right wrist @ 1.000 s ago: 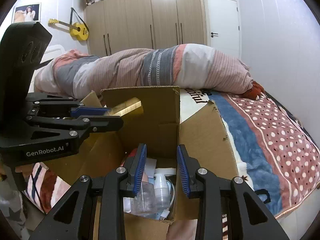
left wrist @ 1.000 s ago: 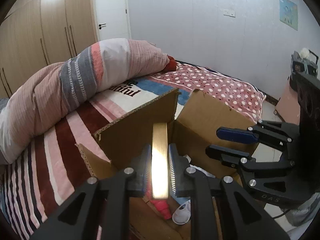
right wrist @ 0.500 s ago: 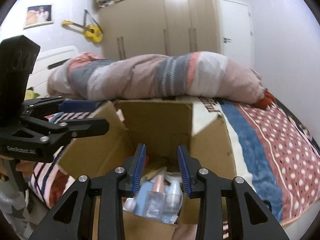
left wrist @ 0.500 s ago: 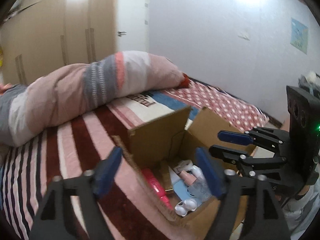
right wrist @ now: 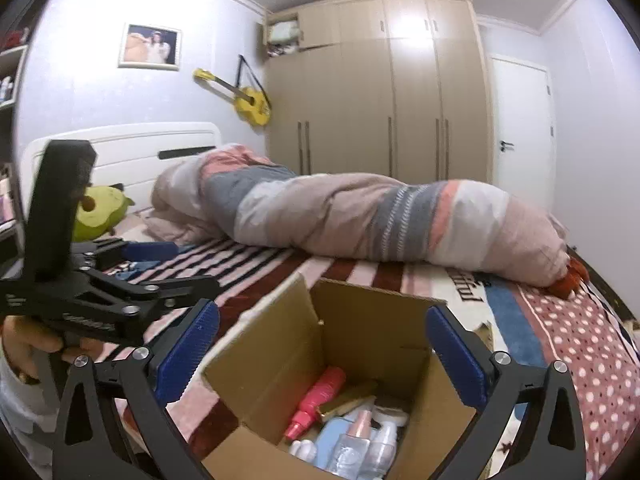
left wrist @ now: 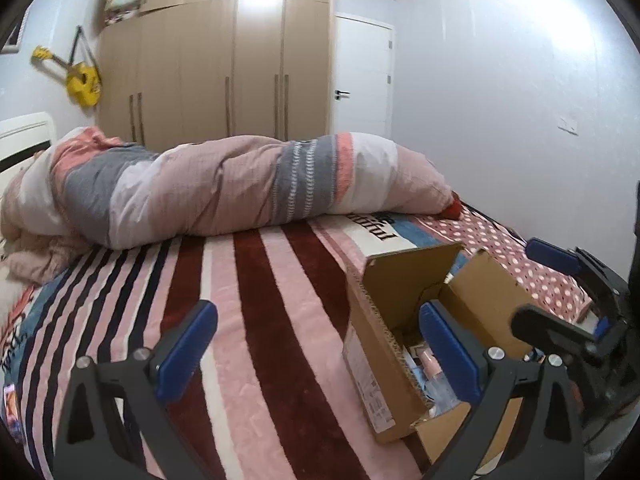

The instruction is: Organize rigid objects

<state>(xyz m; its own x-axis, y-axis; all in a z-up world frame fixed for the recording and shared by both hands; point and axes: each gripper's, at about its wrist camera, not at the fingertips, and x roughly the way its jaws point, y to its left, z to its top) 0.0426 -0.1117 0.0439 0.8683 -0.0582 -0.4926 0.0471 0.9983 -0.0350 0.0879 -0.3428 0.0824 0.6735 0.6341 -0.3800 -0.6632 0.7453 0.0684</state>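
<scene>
2 grippers, both mine, both empty. Left wrist view: my left gripper (left wrist: pixel 318 338) had its blue pads wide apart and the jaws were opening, with nothing between them, only the striped blanket (left wrist: pixel 256 304) on the bed behind. The cardboard box (left wrist: pixel 404 320) sat on the blanket at the right, flaps up, near the bed's edge; my right pad (left wrist: pixel 448 350) overlapped its open top in this picture. A few bottles showed inside, too hidden to name. My right gripper (left wrist: pixel 560 292) came in from the right edge, over the box's far side, its fingers spread. A rolled duvet (left wrist: pixel 240 188) lay across the bed further back, wardrobe (left wrist: pixel 224 72) and yellow guitar (left wrist: pixel 80 80) behind it.

Right wrist view: my right gripper (right wrist: pixel 322 350) was also spread wide, jaws opening, nothing clamped. The box (right wrist: pixel 280 352) sat straight below between the pads, open. Inside it: 1 pink bottle (right wrist: pixel 318 400) tilted, 1 gold bar-shaped item (right wrist: pixel 346 398) beside it, clear bottles (right wrist: pixel 356 444) and a small white one (right wrist: pixel 302 448) toward the front. My left gripper (right wrist: pixel 188 264) was at the left, beside the box, fingers apart, my hand (right wrist: pixel 28 344) on its handle. A green plush (right wrist: pixel 100 212) sat by the headboard (right wrist: pixel 132 148).
</scene>
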